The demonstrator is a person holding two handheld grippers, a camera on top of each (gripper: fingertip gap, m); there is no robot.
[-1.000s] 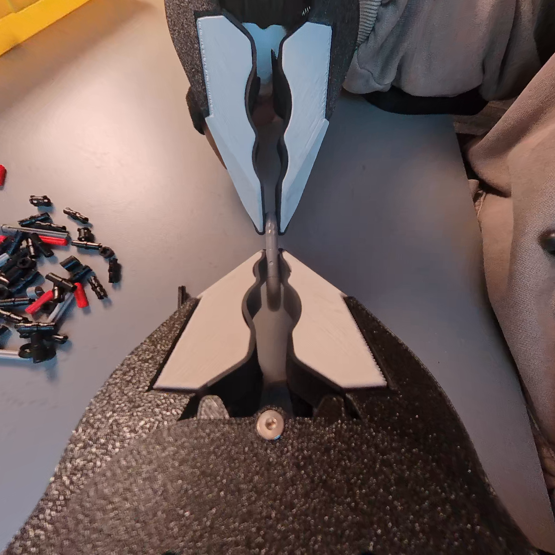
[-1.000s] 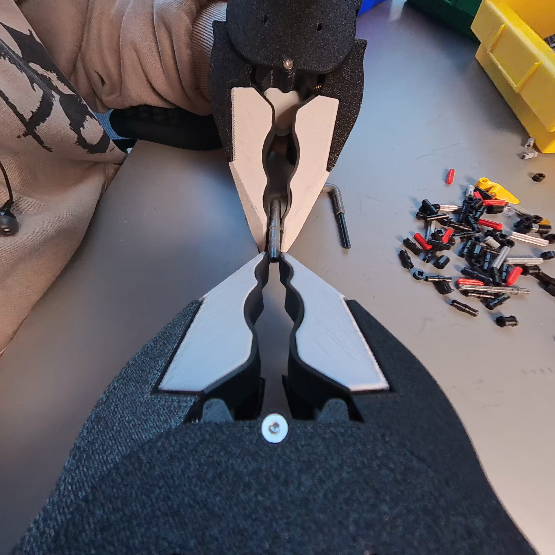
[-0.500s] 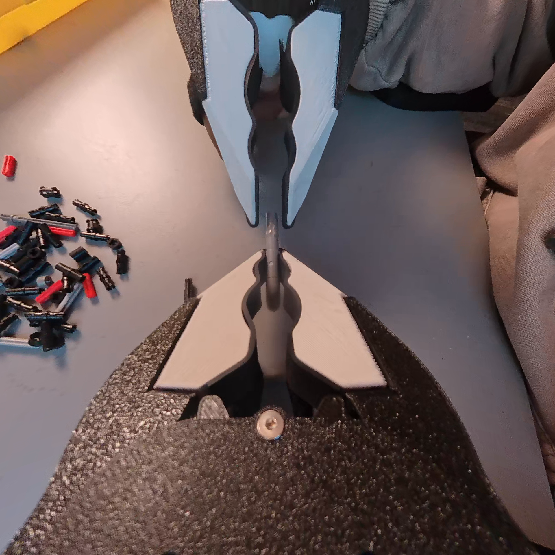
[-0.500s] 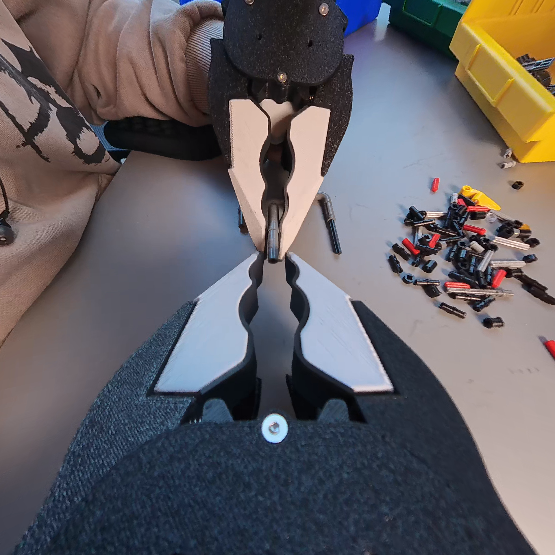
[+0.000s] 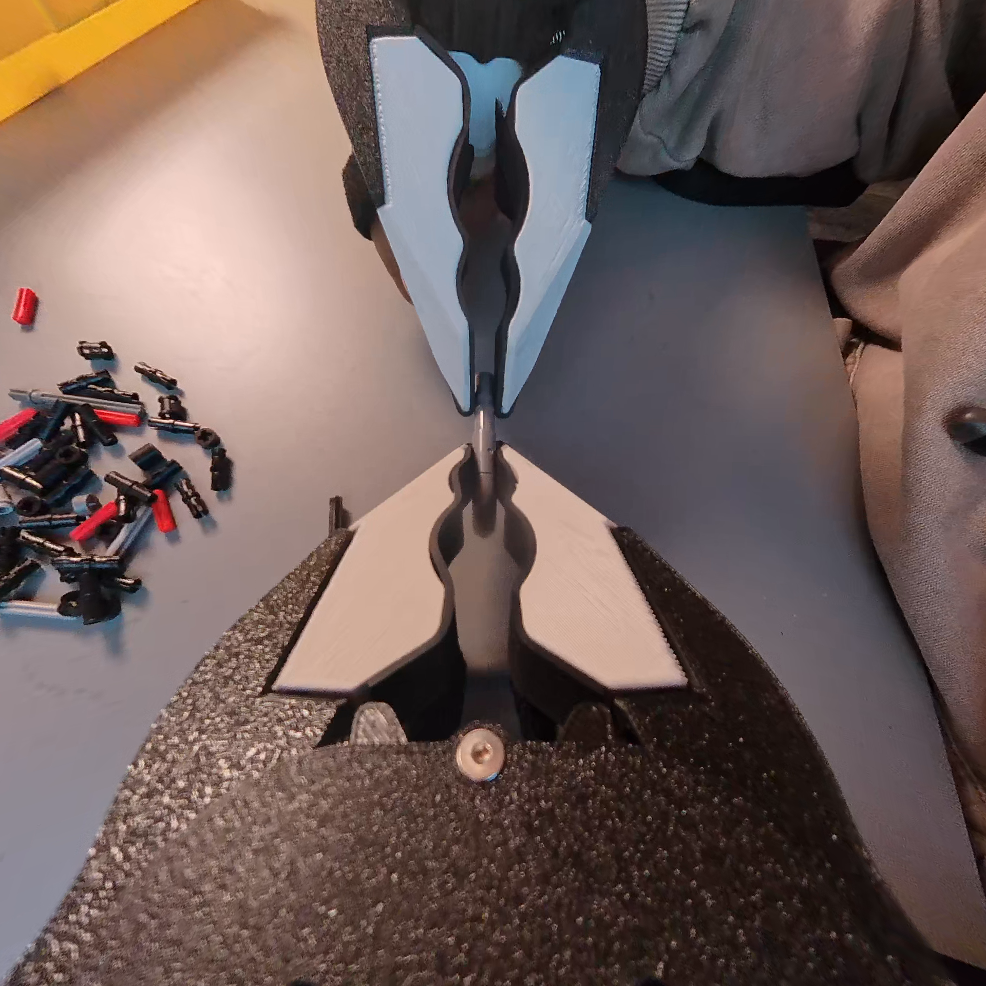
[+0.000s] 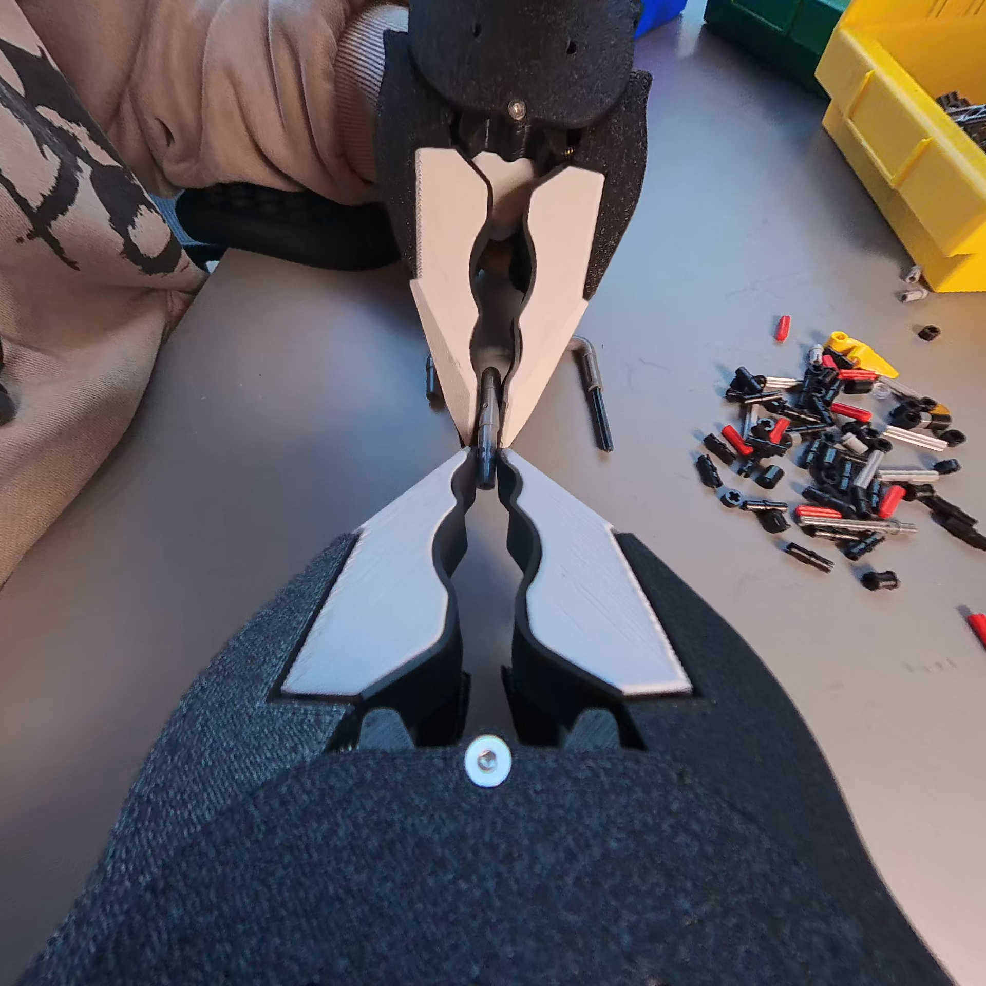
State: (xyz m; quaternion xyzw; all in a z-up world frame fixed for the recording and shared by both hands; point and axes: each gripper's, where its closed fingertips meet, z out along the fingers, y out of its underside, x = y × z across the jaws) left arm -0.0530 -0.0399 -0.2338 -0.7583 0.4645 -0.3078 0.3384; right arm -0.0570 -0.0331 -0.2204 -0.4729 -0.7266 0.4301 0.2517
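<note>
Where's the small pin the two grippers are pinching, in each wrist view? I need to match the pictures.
Left wrist view: the grey-and-black pin sits at centre, bridging the left gripper below and the right gripper above.
Right wrist view: the same pin sits at centre, between the two sets of tips.
Shared landmark: the loose pile of black and red parts.

The left hand-held gripper (image 5: 484, 453) and the right hand-held gripper (image 6: 484, 453) face each other tip to tip, nearly level above the bench (image 5: 667, 373). Both have their jaws drawn in to a narrow gap at the tips, each pinching one end of the same thin dark pin (image 6: 486, 427). Behind the left one a beige sleeve (image 6: 240, 106) reaches in; behind the right, a grey sleeve (image 5: 773, 80).
</note>
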